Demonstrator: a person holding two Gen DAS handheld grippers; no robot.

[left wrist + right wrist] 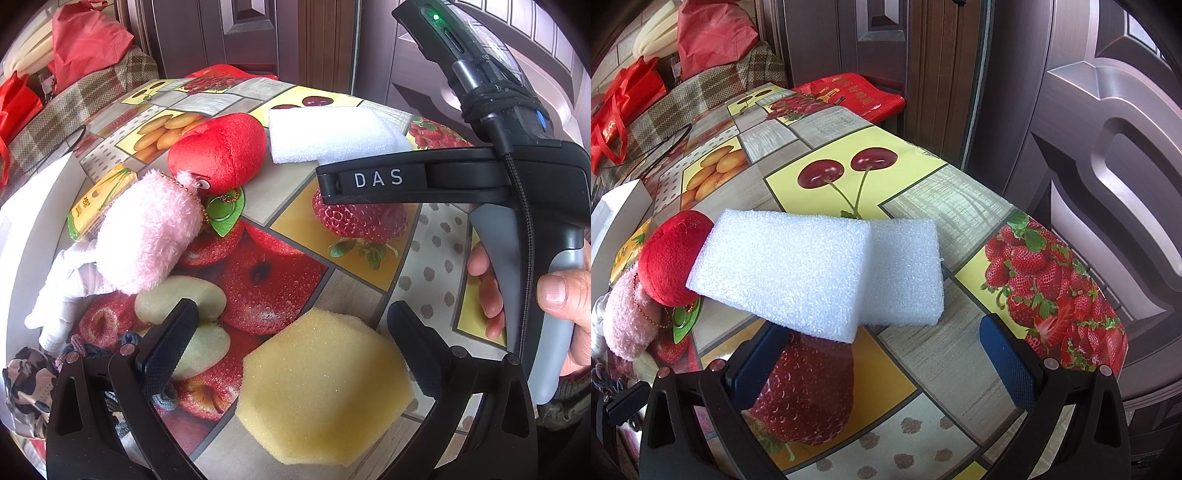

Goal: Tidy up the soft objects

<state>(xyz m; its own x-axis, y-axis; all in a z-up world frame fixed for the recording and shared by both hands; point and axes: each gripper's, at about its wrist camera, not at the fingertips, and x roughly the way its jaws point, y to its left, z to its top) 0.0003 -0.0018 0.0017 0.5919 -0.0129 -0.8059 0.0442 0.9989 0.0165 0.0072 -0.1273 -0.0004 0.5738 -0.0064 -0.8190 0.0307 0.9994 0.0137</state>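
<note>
A yellow hexagonal sponge [325,387] lies on the fruit-print tablecloth [266,206] between the spread fingers of my left gripper [291,350], which is open and empty. Further off lie a pink plush [147,236], a red plush apple [221,151] and two white foam blocks [332,134]. In the right wrist view the foam blocks [798,269] overlap just ahead of my right gripper [882,365], which is open and empty. The red plush apple [670,254] and pink plush [628,325] sit at its left. The right gripper's body [517,177] shows in the left view.
A yellow packet [99,199], a white glove [62,295] and a white box [33,206] lie at the left. Dark fabric pieces [29,380] lie near the left fingers. Red bags [624,107] sit on a plaid seat behind. A door [1089,147] stands right of the table edge.
</note>
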